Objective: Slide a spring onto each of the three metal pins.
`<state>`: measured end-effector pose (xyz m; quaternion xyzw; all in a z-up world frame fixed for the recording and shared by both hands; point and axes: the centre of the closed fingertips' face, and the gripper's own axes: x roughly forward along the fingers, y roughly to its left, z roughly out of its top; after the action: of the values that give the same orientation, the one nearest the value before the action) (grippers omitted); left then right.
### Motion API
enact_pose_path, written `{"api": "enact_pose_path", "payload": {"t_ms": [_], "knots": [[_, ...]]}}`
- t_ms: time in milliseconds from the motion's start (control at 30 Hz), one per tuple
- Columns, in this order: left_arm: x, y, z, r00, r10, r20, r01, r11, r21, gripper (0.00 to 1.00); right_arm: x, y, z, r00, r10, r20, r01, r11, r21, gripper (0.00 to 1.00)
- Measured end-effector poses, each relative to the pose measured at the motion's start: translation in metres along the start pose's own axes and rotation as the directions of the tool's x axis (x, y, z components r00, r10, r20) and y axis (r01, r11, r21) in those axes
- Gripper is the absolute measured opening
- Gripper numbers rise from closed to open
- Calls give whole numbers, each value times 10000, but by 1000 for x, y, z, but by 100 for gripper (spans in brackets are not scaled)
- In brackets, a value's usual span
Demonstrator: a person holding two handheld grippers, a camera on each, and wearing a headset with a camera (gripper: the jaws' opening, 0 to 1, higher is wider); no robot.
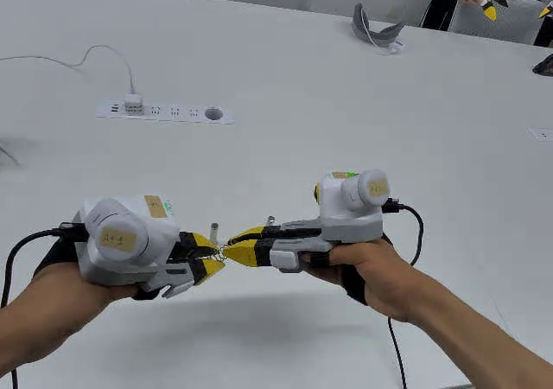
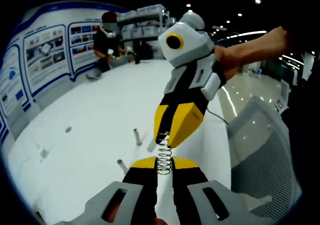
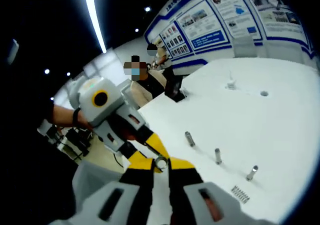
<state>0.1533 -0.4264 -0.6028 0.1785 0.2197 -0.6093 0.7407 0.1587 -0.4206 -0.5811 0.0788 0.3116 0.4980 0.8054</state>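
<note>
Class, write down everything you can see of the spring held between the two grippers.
The spring is a small, thin coil of silvery wire, seemingly metal, straight with open turns. It is held above the white table, one end pinched by the left gripper, the other by the right gripper, their jaws tip to tip. It is not yet on any of the pins.

Head view looks forward and down over the table (image 1: 285,121), left gripper (image 1: 210,256) and right gripper (image 1: 233,249) close below. Each gripper view faces the other, tight, sharing the spring (image 2: 164,160) and pins (image 3: 218,156).
</note>
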Motion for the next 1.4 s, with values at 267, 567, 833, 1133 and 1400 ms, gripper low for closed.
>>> {"api": "enact_pose_path", "payload": {"t_ms": [267,567,833,1133,1400], "knots": [[3,0,7,9997,-85,249,85,10000,-16,10,-5,2,2,9935,-21,-1140,-175,9851,-1710,12],[1,-8,15,9973,-527,510,519,9985,175,10,-9,11,-1,9675,285,-2512,-1105,9414,-3186,12],[1,-14,22,9931,-852,810,833,9962,261,10,-10,19,-1,9256,210,-3778,-1947,8826,-4280,12],[0,-18,33,9888,-1064,1051,1034,9941,341,10,-14,23,0,8751,-16,-4840,-2772,8181,-5039,12],[0,-19,30,9884,-1003,1140,985,9949,212,10,-14,22,-4,8677,-85,-4969,-2841,8118,-5101,12]]}}
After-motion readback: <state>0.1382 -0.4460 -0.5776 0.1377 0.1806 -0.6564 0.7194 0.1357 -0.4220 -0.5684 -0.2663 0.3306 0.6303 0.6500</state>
